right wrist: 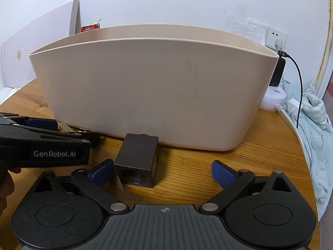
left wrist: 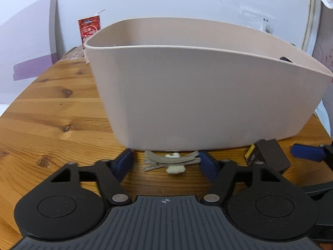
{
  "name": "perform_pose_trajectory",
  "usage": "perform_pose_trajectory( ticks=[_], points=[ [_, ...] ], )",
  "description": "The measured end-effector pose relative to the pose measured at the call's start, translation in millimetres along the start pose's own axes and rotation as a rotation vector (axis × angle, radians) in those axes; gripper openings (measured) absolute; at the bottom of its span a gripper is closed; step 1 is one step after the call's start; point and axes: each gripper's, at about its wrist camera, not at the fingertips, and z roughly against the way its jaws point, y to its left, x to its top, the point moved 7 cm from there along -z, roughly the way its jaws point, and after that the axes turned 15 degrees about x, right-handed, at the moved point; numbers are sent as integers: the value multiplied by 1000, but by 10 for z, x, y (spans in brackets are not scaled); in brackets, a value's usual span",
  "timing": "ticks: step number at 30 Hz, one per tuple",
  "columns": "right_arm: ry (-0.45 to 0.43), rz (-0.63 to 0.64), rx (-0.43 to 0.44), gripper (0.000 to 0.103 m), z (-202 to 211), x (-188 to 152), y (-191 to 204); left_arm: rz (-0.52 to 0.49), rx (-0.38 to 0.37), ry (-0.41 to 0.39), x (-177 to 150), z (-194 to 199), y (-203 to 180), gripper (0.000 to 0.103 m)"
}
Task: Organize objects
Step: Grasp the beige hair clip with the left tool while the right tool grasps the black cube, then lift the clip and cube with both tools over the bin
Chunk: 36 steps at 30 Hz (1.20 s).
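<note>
Wooden table (left wrist: 52, 112), knotty pine grain, holds everything. Far left against the wall, a red carton (left wrist: 89, 31) stands upright behind the beige bin (left wrist: 187, 95), which fills the middle of both views; its inside can't be seen from this low angle. Left gripper (left wrist: 165, 161) sits low at the bin's near wall, blue pads (left wrist: 124, 162) either side of a beige hair clip (left wrist: 170, 160) lying flat on the wood just in front of the bin. Right pad looks to be at the clip's right tip, left pad stands clear of the other end, so jaws are apart with the clip between them, not pinched. Just right of that, a dark brown block (right wrist: 137, 159) with a round hole in its near face and a yellow label on one side sits on the table near the bin. Right gripper (right wrist: 163, 174) spread wide; its left pad (right wrist: 102, 171) is right at the block's left face, contact unclear, right pad well apart, nothing clamped. Far right behind the bin: black charger (right wrist: 277, 70) with cable, white power strip (right wrist: 272, 100), wall socket (right wrist: 275, 36), pale blanket (right wrist: 314, 112) off the table edge.
</note>
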Motion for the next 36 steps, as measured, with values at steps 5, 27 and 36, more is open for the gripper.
perform_pose_trajectory(
  ticks=[5,27,36],
  points=[
    [3,20,23,59,24,41,110,-1,0,-8,-17,27,30,60],
    [-50,-39,-24,29,554,-39,127,-35,-8,-11,-160,470,223,59],
    [-99,-31,-34,29,915,-25,223,-30,-57,-25,-134,806,272,59]
  ],
)
